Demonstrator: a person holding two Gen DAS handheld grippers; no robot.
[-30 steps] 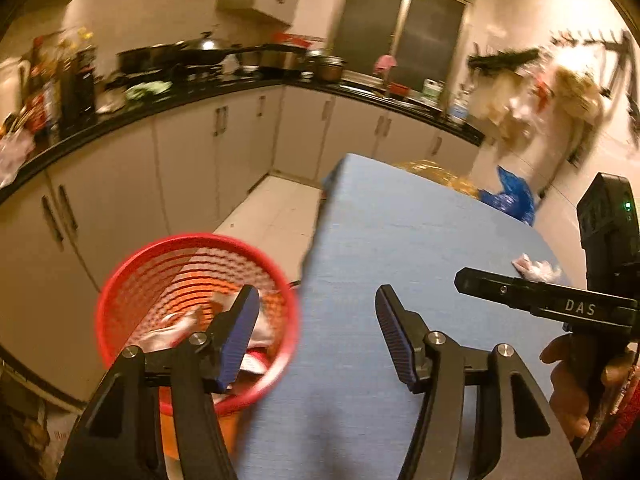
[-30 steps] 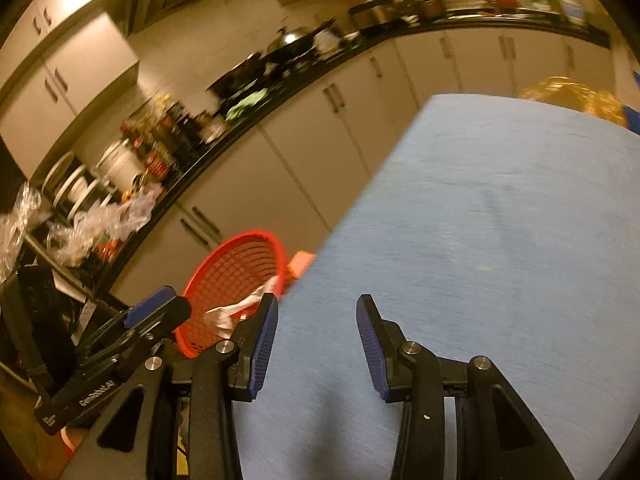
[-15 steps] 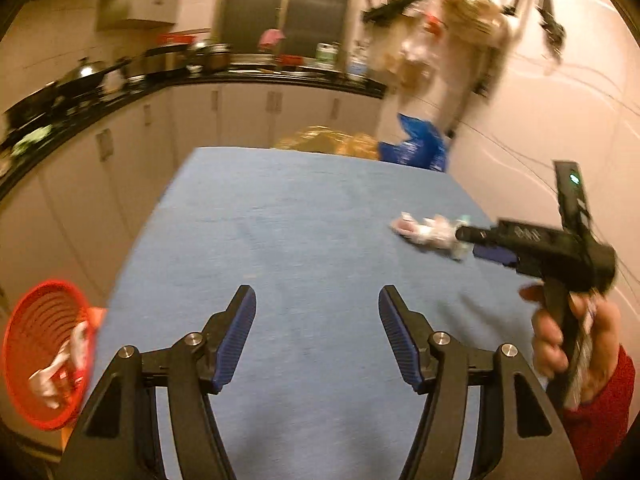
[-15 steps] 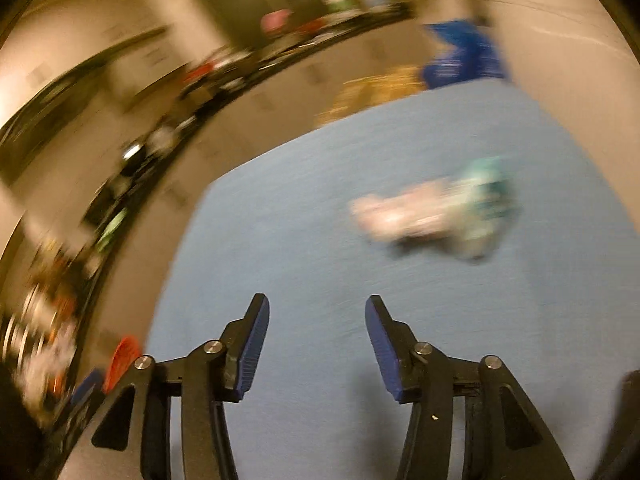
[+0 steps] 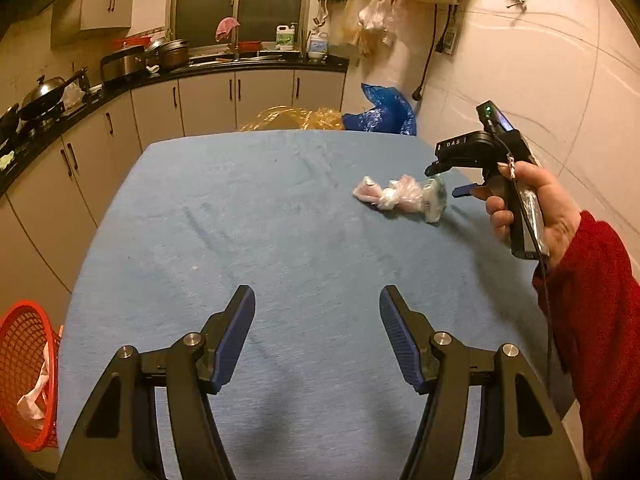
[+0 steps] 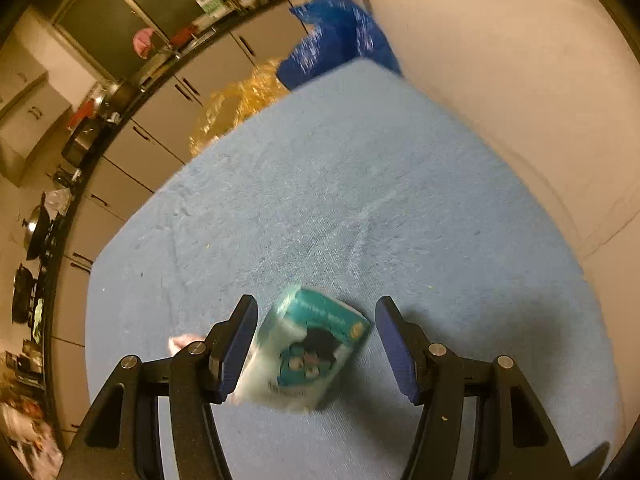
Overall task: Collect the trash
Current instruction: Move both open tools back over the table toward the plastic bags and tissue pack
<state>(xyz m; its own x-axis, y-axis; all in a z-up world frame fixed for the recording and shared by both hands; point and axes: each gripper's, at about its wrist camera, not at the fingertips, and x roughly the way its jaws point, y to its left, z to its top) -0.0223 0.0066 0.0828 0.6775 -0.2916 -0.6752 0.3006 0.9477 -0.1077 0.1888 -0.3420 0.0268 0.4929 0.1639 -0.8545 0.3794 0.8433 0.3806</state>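
A small heap of trash lies on the blue tablecloth (image 5: 240, 216) at the right: crumpled pink and white wrappers (image 5: 390, 196) and a teal-and-white packet (image 5: 435, 199). In the right wrist view the packet (image 6: 308, 352) lies between the jaws of my right gripper (image 6: 316, 320), which are opening; the pads do not press on it. A pink wrapper (image 6: 182, 342) peeks out behind the left finger. My left gripper (image 5: 316, 312) hangs open over the near middle of the cloth with nothing in it. The red mesh basket (image 5: 24, 376) stands on the floor at the table's left corner, with wrappers inside.
A hand in a red sleeve (image 5: 592, 312) holds my right gripper (image 5: 446, 180) close to the tiled wall. Beyond the far table edge lie a yellow plastic bag (image 5: 288, 118) and a blue bag (image 5: 384, 114). Cabinets and a black counter with pots run along the left.
Both views have swung from the red basket at the left to the table's right side. My right gripper has come down over the packet, with its jaws wider. My left gripper's opening looks unchanged.
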